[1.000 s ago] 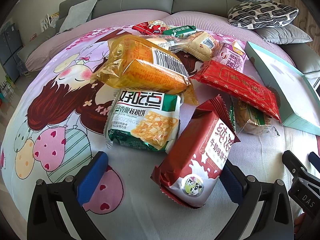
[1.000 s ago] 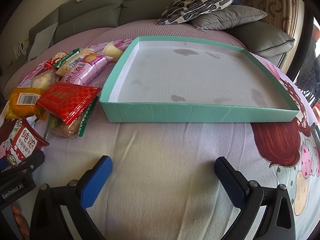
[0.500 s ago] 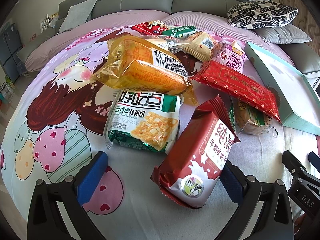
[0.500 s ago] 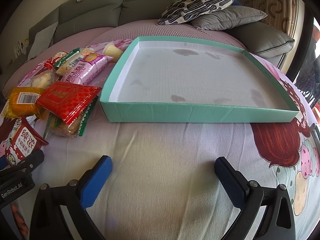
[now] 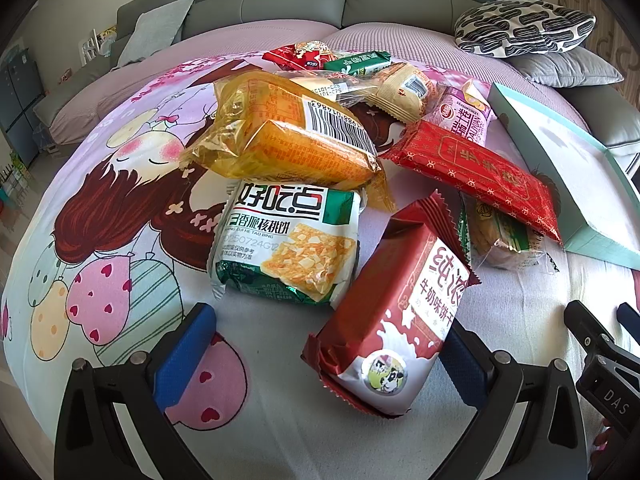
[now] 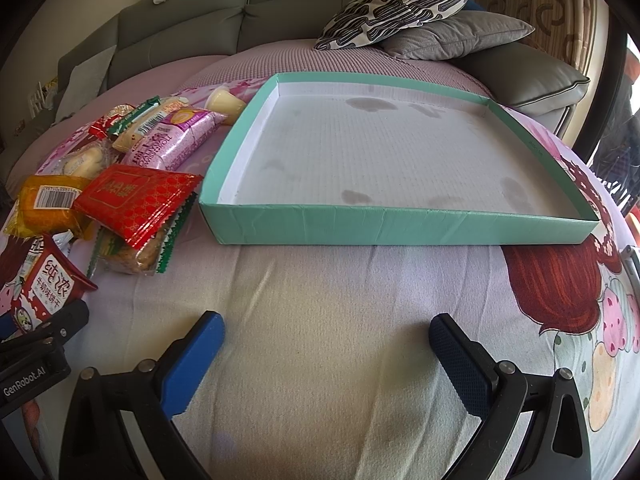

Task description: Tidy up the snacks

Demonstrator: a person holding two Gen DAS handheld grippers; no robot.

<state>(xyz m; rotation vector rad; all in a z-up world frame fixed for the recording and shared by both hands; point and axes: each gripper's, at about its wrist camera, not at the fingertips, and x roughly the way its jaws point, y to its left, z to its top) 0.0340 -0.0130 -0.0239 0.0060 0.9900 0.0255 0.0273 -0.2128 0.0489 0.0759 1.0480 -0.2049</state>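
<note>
Left wrist view is showing the left gripper (image 5: 320, 356) with jaws spread wide and gripping nothing. A red-brown milk biscuit pack (image 5: 390, 318) is lying between the blue pads, its right edge appearing to touch the right pad, though contact is hard to confirm. Just beyond it a green-and-white walnut cake pack (image 5: 286, 240) is lying flat on the cartoon-print bedsheet (image 5: 116, 216), with a yellow pack (image 5: 288, 136) overlapping its far edge. A red foil pack (image 5: 480, 172) is resting on a clear-wrapped pastry (image 5: 504, 240), and smaller snacks are lying farther back.

Right wrist view is showing the right gripper (image 6: 326, 354) likewise wide open and empty, hovering over bare sheet. The teal tray (image 6: 400, 226) is sitting directly ahead, nothing inside it, with the snack pile just beside its left wall. Two cushions (image 6: 420, 12) are lying behind it.
</note>
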